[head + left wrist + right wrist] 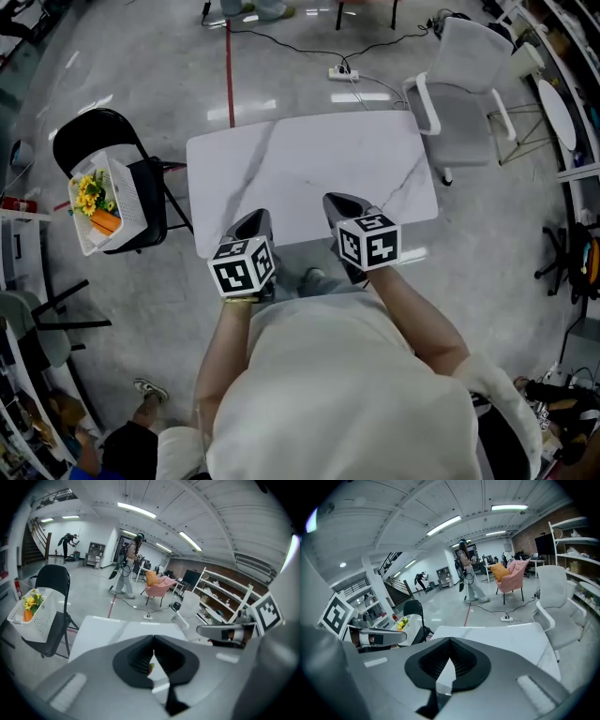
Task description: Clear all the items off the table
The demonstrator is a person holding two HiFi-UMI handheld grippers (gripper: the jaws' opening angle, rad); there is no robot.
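The white marble-look table (pixel 309 159) has nothing on its top in the head view. My left gripper (pixel 255 218) hangs over the table's near edge, shut and empty. My right gripper (pixel 336 201) is beside it over the same edge, also shut with nothing held. In the left gripper view the jaws (pixel 153 639) meet tip to tip above the table (pixel 101 630). The right gripper view shows the same: shut jaws (pixel 450 642) over the bare tabletop (pixel 511 634). A white basket (pixel 105 202) with yellow flowers and an orange carrot-like item sits on a black chair (pixel 98 131) left of the table.
A white armchair (pixel 469 94) stands at the table's far right corner. A power strip (pixel 343 71) with cables and a red line lie on the floor behind the table. A person (pixel 129 564) stands far off near a pink chair (pixel 157 585); shelves line the right wall.
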